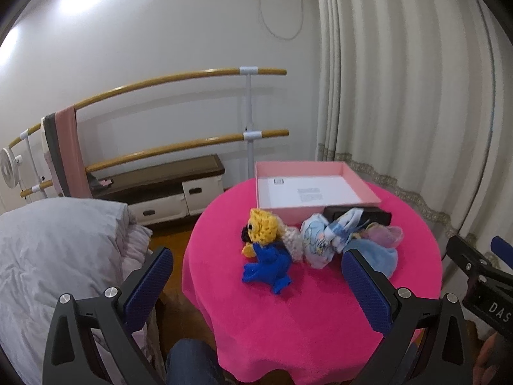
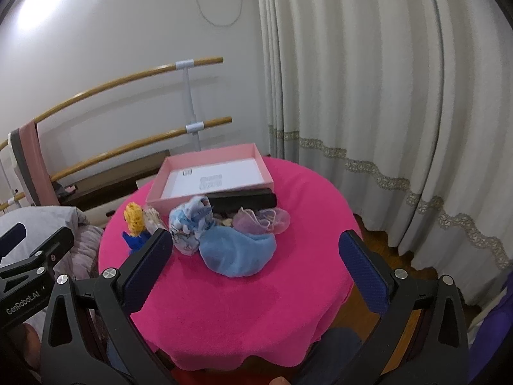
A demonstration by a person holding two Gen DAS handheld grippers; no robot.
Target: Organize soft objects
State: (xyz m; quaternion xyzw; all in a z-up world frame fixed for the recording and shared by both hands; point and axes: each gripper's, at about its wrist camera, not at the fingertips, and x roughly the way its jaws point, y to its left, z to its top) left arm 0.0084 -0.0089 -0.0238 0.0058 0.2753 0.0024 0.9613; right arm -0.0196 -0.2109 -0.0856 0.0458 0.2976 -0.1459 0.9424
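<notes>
Both tools, left tool [image 1: 256, 268] and right tool [image 2: 256, 253], hang spread wide, gripping nothing. Pink box [image 1: 349, 170] sits bare, so nothing's sorted: crochet doll [image 1: 264, 243], patterned cloth [image 2: 189, 224], blue cloth [image 2: 239, 253] all piled on my desk [image 2: 240, 304] just beside it.

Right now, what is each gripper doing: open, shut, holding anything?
Left gripper: open, holding nothing, above the near table edge.
Right gripper: open, holding nothing, short of the blue cloth.
</notes>
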